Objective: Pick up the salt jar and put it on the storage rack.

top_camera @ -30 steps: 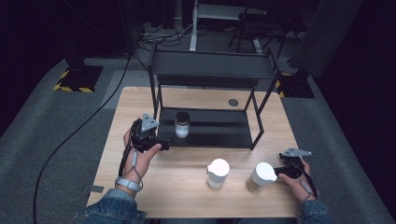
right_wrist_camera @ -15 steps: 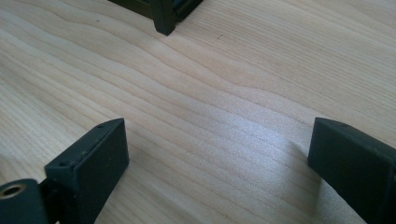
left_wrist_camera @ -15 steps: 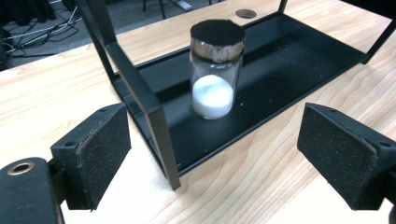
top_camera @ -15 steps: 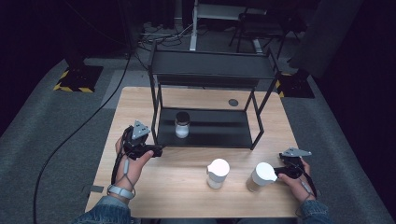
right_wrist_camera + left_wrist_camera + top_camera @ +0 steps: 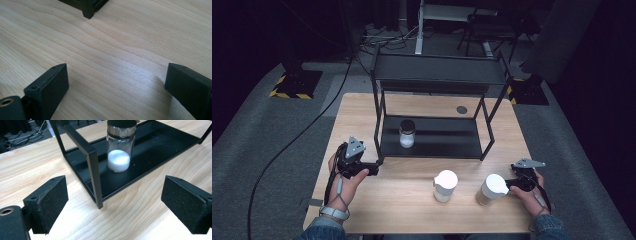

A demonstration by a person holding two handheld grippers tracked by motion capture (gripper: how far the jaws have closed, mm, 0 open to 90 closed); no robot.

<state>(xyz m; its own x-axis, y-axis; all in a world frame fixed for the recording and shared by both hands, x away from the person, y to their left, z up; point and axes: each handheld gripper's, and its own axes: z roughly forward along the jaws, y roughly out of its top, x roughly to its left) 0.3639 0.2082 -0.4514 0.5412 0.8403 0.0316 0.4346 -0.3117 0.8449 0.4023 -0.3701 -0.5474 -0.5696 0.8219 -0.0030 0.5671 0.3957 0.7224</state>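
Glass jar (image 5: 120, 146) on rack shelf (image 5: 155, 147), ahead of wide-open, empty left claw (image 5: 116, 202).

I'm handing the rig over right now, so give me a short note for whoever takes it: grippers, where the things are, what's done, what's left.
Left gripper: jaws have just been opening, nothing between them, near the rack's front left leg.
Right gripper: open, empty, over bare table, beside the right white-lidded container.
Glass jar with white powder stands upright on the black rack's lower shelf.
Second white-lidded container stands on the table in front of the rack.
Done: jar shelved, it seems.
Left: probably the two containers, neither gripped yet.
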